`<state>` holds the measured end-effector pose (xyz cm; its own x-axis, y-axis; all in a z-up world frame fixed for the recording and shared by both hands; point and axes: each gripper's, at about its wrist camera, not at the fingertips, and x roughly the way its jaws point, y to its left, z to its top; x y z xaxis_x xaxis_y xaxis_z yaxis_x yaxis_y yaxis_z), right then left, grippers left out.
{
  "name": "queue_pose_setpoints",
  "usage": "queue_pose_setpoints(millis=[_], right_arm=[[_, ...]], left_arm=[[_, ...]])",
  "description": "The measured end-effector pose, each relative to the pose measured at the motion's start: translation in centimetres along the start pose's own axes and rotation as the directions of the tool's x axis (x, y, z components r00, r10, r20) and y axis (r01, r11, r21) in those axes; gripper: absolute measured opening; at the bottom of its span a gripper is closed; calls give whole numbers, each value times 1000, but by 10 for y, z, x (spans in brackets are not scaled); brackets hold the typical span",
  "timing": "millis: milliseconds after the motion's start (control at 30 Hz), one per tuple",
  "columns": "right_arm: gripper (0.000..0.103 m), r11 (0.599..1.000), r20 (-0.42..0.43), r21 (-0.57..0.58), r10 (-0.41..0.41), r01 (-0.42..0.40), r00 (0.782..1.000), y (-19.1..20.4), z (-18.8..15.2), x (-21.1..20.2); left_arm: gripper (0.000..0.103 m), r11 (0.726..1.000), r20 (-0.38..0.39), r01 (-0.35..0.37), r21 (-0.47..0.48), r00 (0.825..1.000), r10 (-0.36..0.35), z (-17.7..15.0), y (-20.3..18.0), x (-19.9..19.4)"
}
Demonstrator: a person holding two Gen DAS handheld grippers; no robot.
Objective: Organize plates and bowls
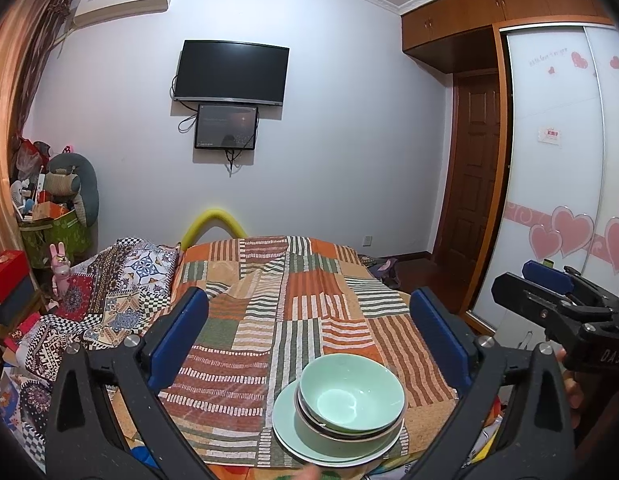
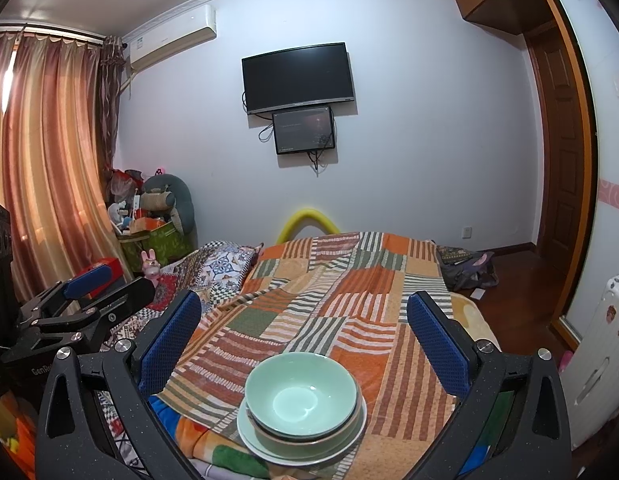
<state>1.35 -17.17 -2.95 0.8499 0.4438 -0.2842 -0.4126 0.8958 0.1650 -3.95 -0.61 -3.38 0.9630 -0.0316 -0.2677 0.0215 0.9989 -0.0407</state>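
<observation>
Left claw (image 1: 309,328): spread wide, blue pads well apart, nothing between them.
Right claw (image 2: 305,328): also wide open and holding nothing.
Bowls (image 2: 301,400): pale green, nested, the top one (image 1: 351,398) tilted.
Plate (image 1: 287,432): pale green, under the bowls.
Stack location: near edge of the bed's patchwork striped blanket (image 2: 349,292), below both claws.

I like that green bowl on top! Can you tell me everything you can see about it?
The top bowl is pale mint green, glossy like glazed ceramic, round and deep. It is empty, with light shining on its bottom. It sits upright, nested in a second bowl with a brownish rim, and both stand on a pale green plate. The stack rests on the striped patchwork blanket, near its front edge. Neither gripper touches it; both are open above it.
</observation>
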Motion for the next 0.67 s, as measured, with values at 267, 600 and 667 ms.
queue_pose_setpoints(millis=[267,600,667], right_arm=[[103,1000,1,-3,-2,2,1000,1,0,0],[103,1000,1,-4,-1,1,1000,2,0,-1],[103,1000,0,-6,-2,2,1000,2,1,-1]], left_arm=[[102,1000,-6,16,22,1000,-16,-2,-5,-1],[102,999,-13,34,-7,999,-34,1,-2,0],[102,999,-15,36,-5,999,-36,1,-3,1]])
